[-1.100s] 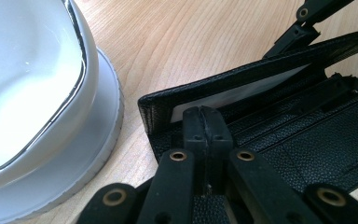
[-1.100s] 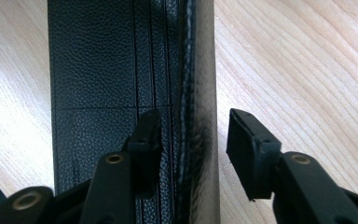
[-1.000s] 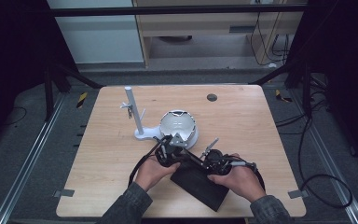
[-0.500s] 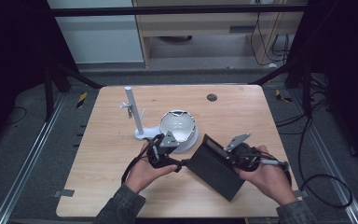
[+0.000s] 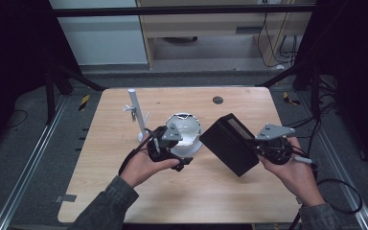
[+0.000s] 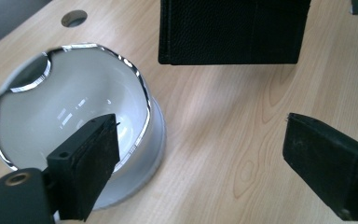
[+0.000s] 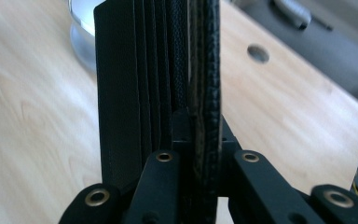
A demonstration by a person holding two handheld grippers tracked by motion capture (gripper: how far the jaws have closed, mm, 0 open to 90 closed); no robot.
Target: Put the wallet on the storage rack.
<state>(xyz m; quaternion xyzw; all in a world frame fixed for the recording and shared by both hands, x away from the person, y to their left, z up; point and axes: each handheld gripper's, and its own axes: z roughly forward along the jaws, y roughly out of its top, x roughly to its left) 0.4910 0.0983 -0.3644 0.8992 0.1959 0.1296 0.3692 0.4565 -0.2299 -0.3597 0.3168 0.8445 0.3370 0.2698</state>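
- A white post (image 5: 135, 111) on a small base stands on the wooden table (image 5: 105, 182), left of the bowl.
- The left gripper (image 5: 170, 148) hovers beside the white bowl (image 5: 184, 125); its jaws have just been opening and now stand wide apart with nothing between them.
- The bowl sits upright on the table, its rim glinting.
- The black wallet (image 5: 231, 143) is lifted clear of the table, tilted, right of the bowl.
- The right gripper (image 5: 263, 149) is clenched tight on one leather flap of the wallet, the other folds hanging beside the jaws.
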